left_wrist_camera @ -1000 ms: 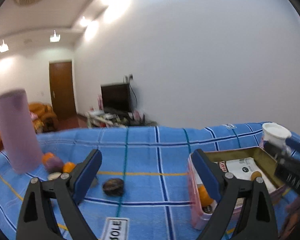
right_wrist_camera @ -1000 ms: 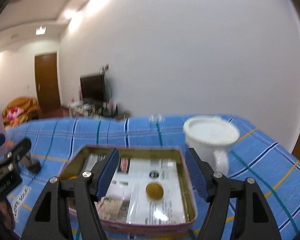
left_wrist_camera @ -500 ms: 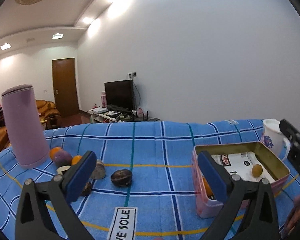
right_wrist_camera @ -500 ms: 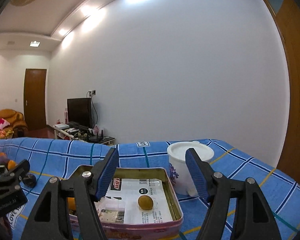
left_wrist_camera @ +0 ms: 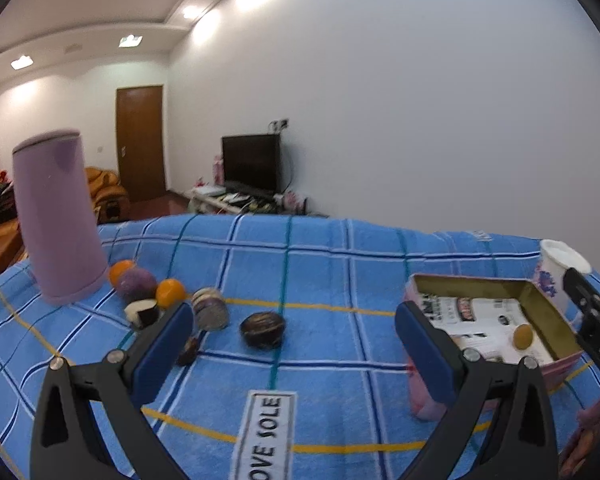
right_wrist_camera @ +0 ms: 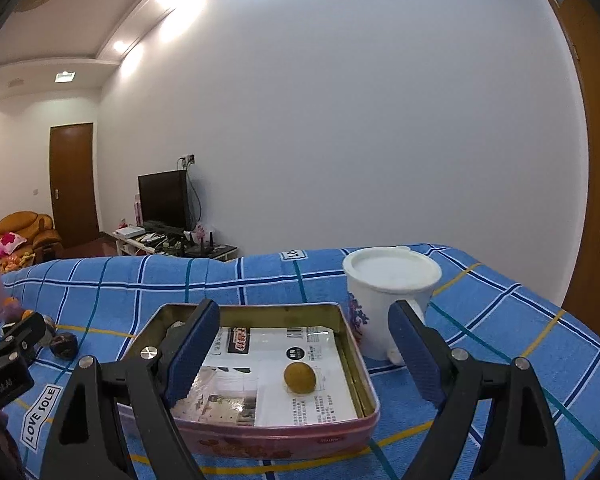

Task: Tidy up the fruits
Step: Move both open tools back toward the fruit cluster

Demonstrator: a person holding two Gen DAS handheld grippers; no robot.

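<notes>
The left gripper [left_wrist_camera: 294, 334] is standing wide and empty, facing the dark fruit [left_wrist_camera: 262, 329] lying ahead between its jaws, probably nearer this hand. The right gripper [right_wrist_camera: 304, 350] is opening, empty, above the tin [right_wrist_camera: 340, 428] holding a small yellow fruit [right_wrist_camera: 299, 377].

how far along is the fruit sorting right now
Early on. Done: one small yellow-brown fruit lies in the pink tin. In hand: nothing; the left gripper is open and empty, the right gripper has jaws opening with nothing held. Left: the loose fruits on the blue cloth beside the purple cylinder.
</notes>
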